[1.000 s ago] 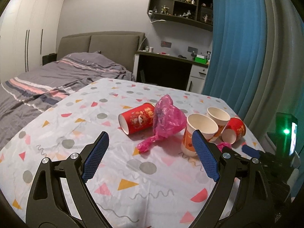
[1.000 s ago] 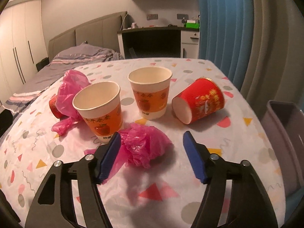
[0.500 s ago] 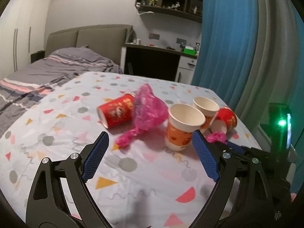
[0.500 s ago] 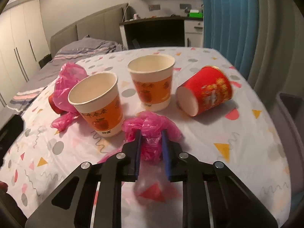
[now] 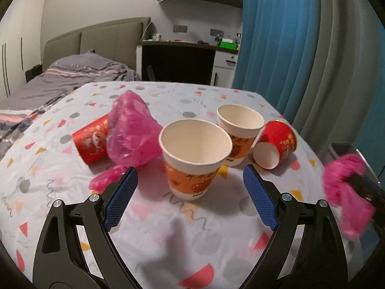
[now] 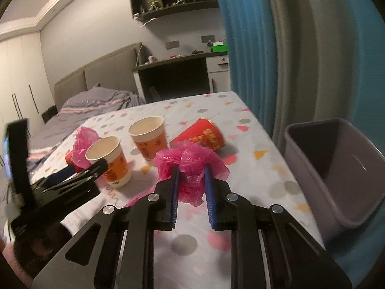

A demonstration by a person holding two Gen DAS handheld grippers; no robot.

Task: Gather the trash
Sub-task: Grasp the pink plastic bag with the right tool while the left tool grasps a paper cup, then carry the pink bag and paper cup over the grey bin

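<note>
Pink plastic wad (image 6: 190, 166) is pinched between the right gripper (image 6: 191, 192) pads, jaws narrow and clamped on it. Most of the wad bulges out ahead of and above the tips, and a loose tail hangs below the jaws. It looks clear of the table (image 6: 262, 168).

Bin (image 6: 336, 168) sits to the right of these jaws, off the table edge, mouth open and apparently empty.

Step in hand, as I read it: carry the wad to the bin. To do it well:
- hold the squeeze, since thin plastic slips easily
- swing right with the tail clear of the bin rim
- let go only once the jaws are over the mouth, not the rim

Left gripper (image 5: 190, 190) jaws are wide with nothing in them. The near orange cup (image 5: 195, 159) stands upright just ahead, centred between the tips. Likely the next pick.

Beyond it is a second orange cup (image 5: 239, 132), upright. A red cup (image 5: 276, 144) lies on its side to its right. Left of the jaws are another pink bag (image 5: 132, 132) and a tipped red cup (image 5: 90, 142) behind it.

Risk: the upright cups are light, so a one-sided touch tips them.
</note>
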